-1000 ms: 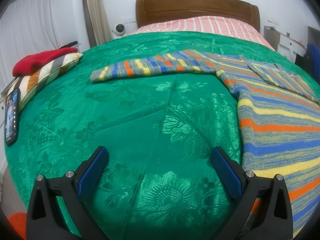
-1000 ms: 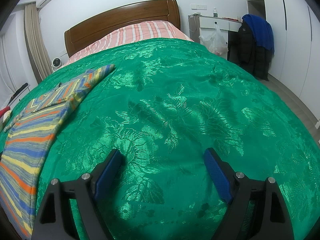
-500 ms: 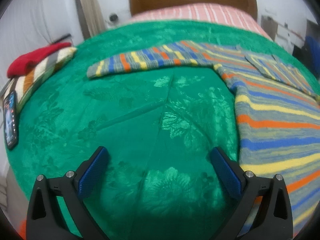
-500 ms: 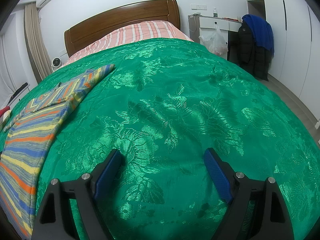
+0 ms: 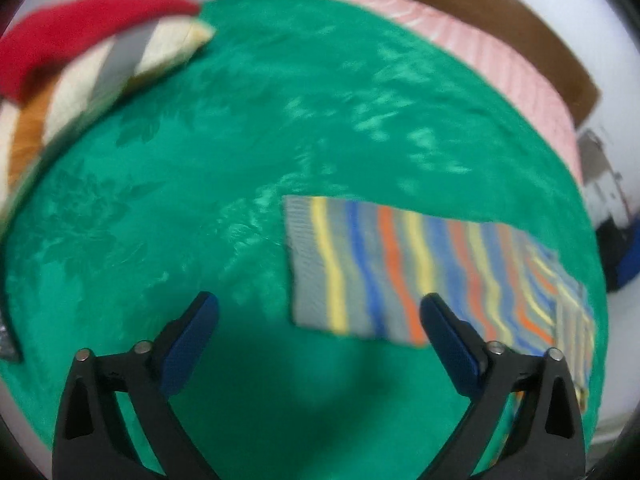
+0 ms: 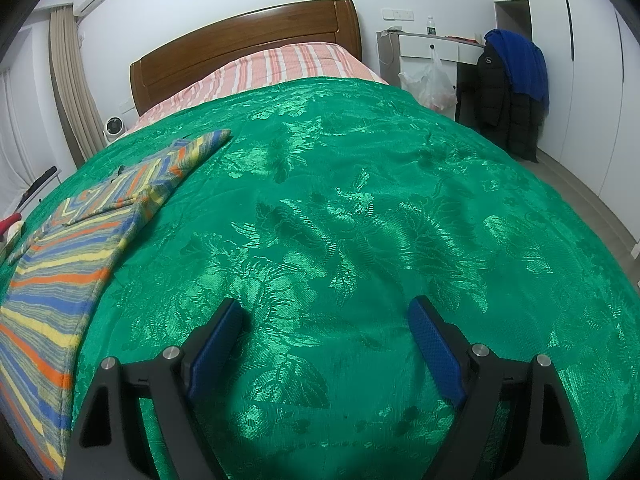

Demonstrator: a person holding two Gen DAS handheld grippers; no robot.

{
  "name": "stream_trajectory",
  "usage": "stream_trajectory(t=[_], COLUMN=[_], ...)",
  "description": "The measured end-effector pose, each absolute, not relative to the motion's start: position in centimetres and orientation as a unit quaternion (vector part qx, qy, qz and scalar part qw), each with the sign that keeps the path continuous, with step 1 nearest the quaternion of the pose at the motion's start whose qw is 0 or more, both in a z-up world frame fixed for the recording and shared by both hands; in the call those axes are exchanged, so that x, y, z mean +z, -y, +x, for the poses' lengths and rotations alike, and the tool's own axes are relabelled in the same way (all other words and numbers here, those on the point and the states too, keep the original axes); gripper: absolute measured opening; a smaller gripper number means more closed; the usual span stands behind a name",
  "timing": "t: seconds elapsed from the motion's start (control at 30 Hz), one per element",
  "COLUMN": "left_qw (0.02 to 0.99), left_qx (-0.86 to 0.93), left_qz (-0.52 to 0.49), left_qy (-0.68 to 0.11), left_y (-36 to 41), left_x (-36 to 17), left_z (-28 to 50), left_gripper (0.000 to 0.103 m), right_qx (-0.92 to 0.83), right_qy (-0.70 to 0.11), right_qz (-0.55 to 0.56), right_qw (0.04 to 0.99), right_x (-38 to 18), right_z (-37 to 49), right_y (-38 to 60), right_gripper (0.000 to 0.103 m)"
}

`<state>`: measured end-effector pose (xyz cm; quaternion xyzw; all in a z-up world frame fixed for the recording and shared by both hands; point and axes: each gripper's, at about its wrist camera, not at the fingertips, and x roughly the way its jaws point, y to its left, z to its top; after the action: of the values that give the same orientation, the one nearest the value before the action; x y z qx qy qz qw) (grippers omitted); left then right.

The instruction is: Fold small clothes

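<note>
Two claws hang over a bed spread with a green cover [image 6: 360, 208]. The left claw [image 5: 320, 320] stands released with nothing between its blue pads [image 5: 192, 344]; its jaws have just been closing a little, and its view is blurred. Just ahead of its right pad lies the cuff end of the sweater [image 5: 400, 272], a striped sleeve in grey, yellow, blue and orange, flat on the cover and running off to the right. At the upper left of that view sit a red cloth [image 5: 80, 28] and a striped cushion [image 5: 92, 92]. The right claw [image 6: 326, 336] is also released, empty, over bare cover. In its view the sweater [image 6: 68, 248] lies flat along the left side of the bed, well apart from the claw. Beyond are a striped sheet [image 6: 280, 64] and a wooden headboard [image 6: 240, 36].
</note>
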<state>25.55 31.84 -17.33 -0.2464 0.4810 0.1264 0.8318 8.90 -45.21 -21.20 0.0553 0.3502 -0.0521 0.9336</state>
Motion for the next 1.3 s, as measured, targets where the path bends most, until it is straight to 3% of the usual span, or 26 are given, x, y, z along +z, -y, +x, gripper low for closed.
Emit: stream_trajectory(t=[0.03, 0.1, 0.17, 0.3, 0.47, 0.57, 0.7, 0.73, 0.77, 0.8, 0.87, 0.9, 1.1, 1.3], left_qw=[0.829, 0.829, 0.837, 0.879, 0.918, 0.916, 0.897, 0.885, 0.872, 0.863, 0.865, 0.867, 0.873, 0.845], left_qx=[0.126, 0.110, 0.101, 0.066, -0.060, -0.132, -0.198, -0.208, -0.212, -0.205, -0.188, -0.186, -0.089, -0.021], left_qz=[-0.257, -0.277, -0.270, -0.203, -0.090, -0.038, 0.009, 0.017, 0.025, 0.030, 0.005, -0.021, -0.115, -0.017], left_qy=[-0.480, -0.474, -0.464, -0.426, -0.382, -0.376, -0.396, -0.415, -0.440, -0.461, -0.466, -0.462, -0.465, -0.534], left_y=[-32.0, -31.8, -30.9, -26.6, -14.4, -6.3, 3.6, 5.6, 7.2, 8.2, 7.8, 7.0, -3.2, -6.2], left_x=[-18.0, -19.0, -18.4, -12.3, -3.4, -1.9, -4.7, -6.2, -7.8, -9.3, -10.3, -10.3, -11.3, -18.9], left_z=[25.9, 26.4, 26.8, 28.2, 29.7, 30.2, 30.9, 31.2, 31.6, 32.0, 32.0, 31.5, 32.6, 30.3], left_gripper=[0.071, 0.002, 0.001, 0.000, 0.000, 0.000, 0.003, 0.006, 0.021, 0.046, 0.062, 0.065, 0.069, 0.069], right_qx=[-0.052, -0.053, -0.053, -0.053, -0.053, -0.053, -0.053, -0.053, -0.053, -0.053, -0.053, -0.053, -0.050, -0.049], right_qy=[-0.350, -0.351, -0.351, -0.351, -0.351, -0.350, -0.350, -0.350, -0.350, -0.350, -0.350, -0.350, -0.351, -0.351], right_qz=[0.055, 0.054, 0.054, 0.054, 0.053, 0.054, 0.054, 0.054, 0.053, 0.053, 0.053, 0.053, 0.052, 0.051], right_qw=[0.934, 0.933, 0.933, 0.933, 0.934, 0.934, 0.934, 0.934, 0.934, 0.934, 0.934, 0.934, 0.934, 0.934], right_x=[-21.2, -21.2, -21.2, -21.2, -21.2, -21.2, -21.2, -21.2, -21.2, -21.2, -21.2, -21.2, -21.1, -21.1], right_z=[8.9, 8.8, 8.8, 8.8, 8.7, 8.7, 8.7, 8.7, 8.7, 8.7, 8.7, 8.7, 8.8, 8.9], right_y=[45.2, 45.2, 45.2, 45.2, 45.2, 45.2, 45.2, 45.2, 45.2, 45.2, 45.2, 45.2, 45.1, 45.1], right_gripper=[0.085, 0.085, 0.085, 0.085, 0.086, 0.086, 0.086, 0.086, 0.086, 0.086, 0.086, 0.086, 0.087, 0.088])
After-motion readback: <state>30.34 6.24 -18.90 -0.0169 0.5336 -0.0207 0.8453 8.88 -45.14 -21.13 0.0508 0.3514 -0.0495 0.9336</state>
